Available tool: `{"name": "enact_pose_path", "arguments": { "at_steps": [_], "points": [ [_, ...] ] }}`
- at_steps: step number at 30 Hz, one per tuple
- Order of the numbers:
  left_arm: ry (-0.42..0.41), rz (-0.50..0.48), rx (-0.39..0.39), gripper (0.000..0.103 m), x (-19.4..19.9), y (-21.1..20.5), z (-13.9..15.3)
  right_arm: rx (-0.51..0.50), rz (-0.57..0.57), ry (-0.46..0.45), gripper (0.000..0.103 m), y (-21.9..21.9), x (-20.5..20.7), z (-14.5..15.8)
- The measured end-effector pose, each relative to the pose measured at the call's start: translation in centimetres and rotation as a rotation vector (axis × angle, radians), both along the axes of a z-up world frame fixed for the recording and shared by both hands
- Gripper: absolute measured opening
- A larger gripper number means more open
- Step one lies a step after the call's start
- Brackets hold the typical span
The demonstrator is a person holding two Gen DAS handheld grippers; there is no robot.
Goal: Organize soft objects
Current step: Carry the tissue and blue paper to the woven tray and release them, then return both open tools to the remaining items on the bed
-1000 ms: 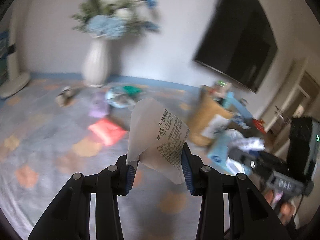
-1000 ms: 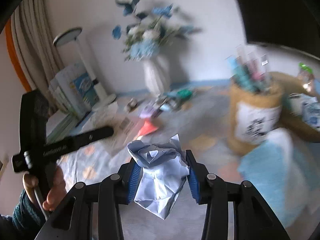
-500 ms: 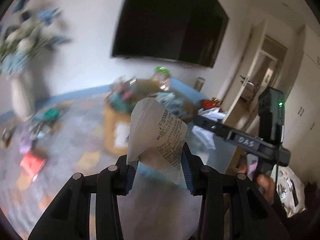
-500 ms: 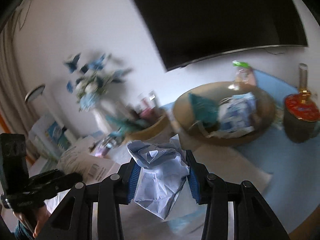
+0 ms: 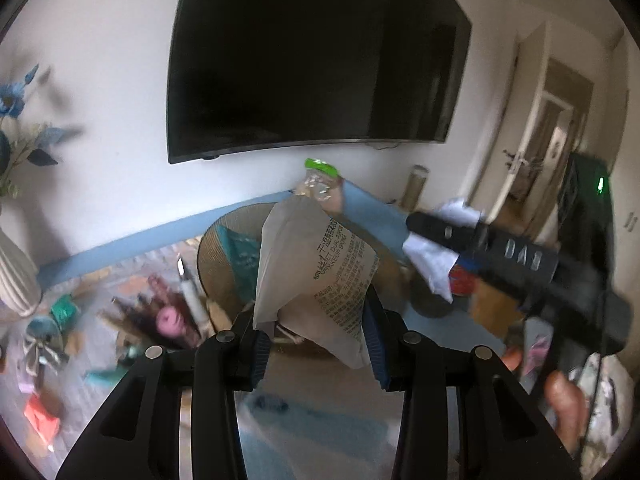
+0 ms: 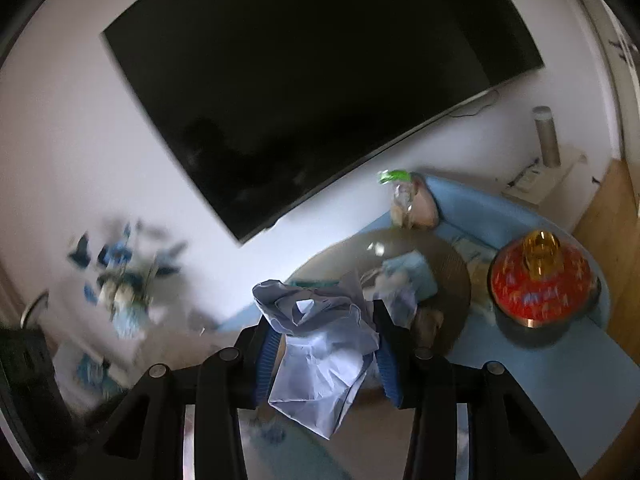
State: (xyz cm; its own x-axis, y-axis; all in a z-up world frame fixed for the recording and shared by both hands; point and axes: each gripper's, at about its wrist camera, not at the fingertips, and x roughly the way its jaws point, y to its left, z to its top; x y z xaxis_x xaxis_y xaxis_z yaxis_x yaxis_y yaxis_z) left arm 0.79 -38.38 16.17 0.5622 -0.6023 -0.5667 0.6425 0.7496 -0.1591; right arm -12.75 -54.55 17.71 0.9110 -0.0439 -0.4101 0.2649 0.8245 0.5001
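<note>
Both views have swung from the cluttered surface to the round woven tray (image 6: 452, 276) below the TV (image 5: 312, 60). Left hand-held gripper (image 5: 316, 344) clamps the makeup-sponge packet (image 5: 316, 276); right hand-held gripper (image 6: 326, 350) clamps crumpled blue wrapper (image 6: 320, 344). Deposit likely next.

**Layout of held items and surrounding objects**

In the left wrist view, the sachet (image 5: 316, 276) sits between the left gripper (image 5: 318, 346) fingers. Behind it lies the round basket (image 5: 224, 248), with the television (image 5: 316, 60) on the far wall above. The vase (image 5: 16, 272) stands far left. The right gripper (image 5: 430, 236) is at right.

In the right wrist view, the crumpled tissue (image 6: 320, 352) sits between the right gripper (image 6: 326, 354) fingers. The basket (image 6: 452, 276) lies behind it; the lidded jar (image 6: 540, 280) stands to its right.
</note>
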Motion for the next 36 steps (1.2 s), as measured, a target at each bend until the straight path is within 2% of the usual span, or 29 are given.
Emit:
{"name": "enact_pose_path", "arguments": {
  "at_steps": [4,8,9,11,12,13,14,15,17,21,25,28,32,33,36],
  "points": [
    [-0.028,0.015,0.072,0.037,1.5,-2.1,-1.1,0.009,-0.042,0.037,0.043,-2.0,3.9,0.4],
    [-0.068,0.049,0.136,0.040,2.7,-3.9,-1.9,-0.026,-0.047,0.085,0.044,-2.5,7.6,0.5],
    [-0.076,0.062,0.151,0.041,3.0,-4.2,-2.1,-0.042,-0.046,0.097,0.047,-2.4,8.2,0.5],
    [-0.085,0.070,0.167,0.049,3.5,-4.7,-2.6,-0.088,-0.050,0.143,0.054,-2.4,10.0,0.4],
    [-0.083,0.065,0.171,0.057,3.5,-4.8,-2.8,-0.096,-0.043,0.157,0.065,-2.5,10.7,0.3],
    [-0.088,0.063,0.172,0.074,3.3,-4.9,-2.9,-0.097,-0.031,0.170,0.069,-2.7,11.3,0.1],
    [-0.106,0.062,0.169,0.081,3.1,-4.8,-2.8,-0.091,-0.019,0.179,0.075,-2.9,11.7,0.0],
    [-0.131,0.068,0.165,0.084,2.8,-4.6,-2.7,-0.081,-0.012,0.179,0.075,-3.1,11.8,-0.2],
    [-0.175,0.073,0.175,0.084,1.9,-4.2,-2.3,-0.075,-0.012,0.174,0.075,-3.4,11.4,-0.3],
    [-0.208,0.073,0.173,0.084,0.0,-2.9,-1.2,-0.048,-0.021,0.182,0.076,-3.8,9.8,-0.6],
    [-0.225,0.087,0.139,0.085,-2.2,0.0,0.1,0.008,-0.026,0.170,0.076,-3.8,6.9,-0.8],
    [-0.219,0.113,0.105,0.085,-3.7,3.6,1.0,0.003,-0.018,0.162,0.076,-2.6,4.8,-0.4],
    [-0.196,0.211,0.065,0.085,-4.9,10.3,1.7,-0.026,0.023,0.135,0.077,0.3,1.9,0.7],
    [-0.190,0.237,0.058,0.085,-5.0,11.9,1.7,-0.034,0.034,0.127,0.080,1.1,1.4,1.0],
    [-0.168,0.357,0.048,0.085,-5.3,17.7,1.3,-0.060,0.085,0.093,0.082,4.0,0.1,1.8]
  ]
}}
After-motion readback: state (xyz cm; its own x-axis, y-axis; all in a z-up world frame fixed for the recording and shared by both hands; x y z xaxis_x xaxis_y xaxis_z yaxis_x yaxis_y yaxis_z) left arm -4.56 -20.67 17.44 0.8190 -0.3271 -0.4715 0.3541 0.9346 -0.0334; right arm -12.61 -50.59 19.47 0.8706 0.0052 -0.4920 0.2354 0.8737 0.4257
